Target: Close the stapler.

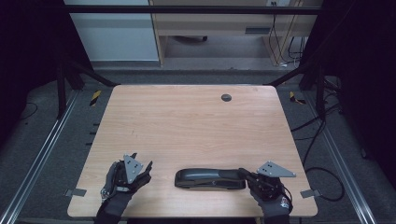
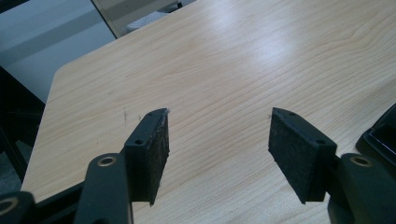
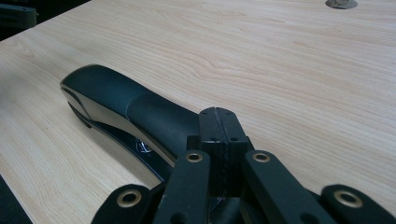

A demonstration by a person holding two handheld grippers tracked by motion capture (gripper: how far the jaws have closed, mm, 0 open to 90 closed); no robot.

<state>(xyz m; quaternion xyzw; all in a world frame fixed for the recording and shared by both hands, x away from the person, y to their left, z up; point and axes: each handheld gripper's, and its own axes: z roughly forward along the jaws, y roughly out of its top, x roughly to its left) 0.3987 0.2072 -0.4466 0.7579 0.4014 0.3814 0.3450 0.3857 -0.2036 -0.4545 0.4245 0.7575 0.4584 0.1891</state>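
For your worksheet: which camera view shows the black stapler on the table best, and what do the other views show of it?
The high view: the whole stapler lies lengthwise near the table's front edge, end to end. The right gripper view shows it close, its near end hidden behind the shut right tool. The left gripper view catches a dark corner at the right edge.

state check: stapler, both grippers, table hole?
stapler: closed, lying flat on the table, long side across it
left gripper: open, nothing between the jaws, clear of the stapler
right gripper: shut, empty, tip at the stapler's right end
cable hole cap: in place
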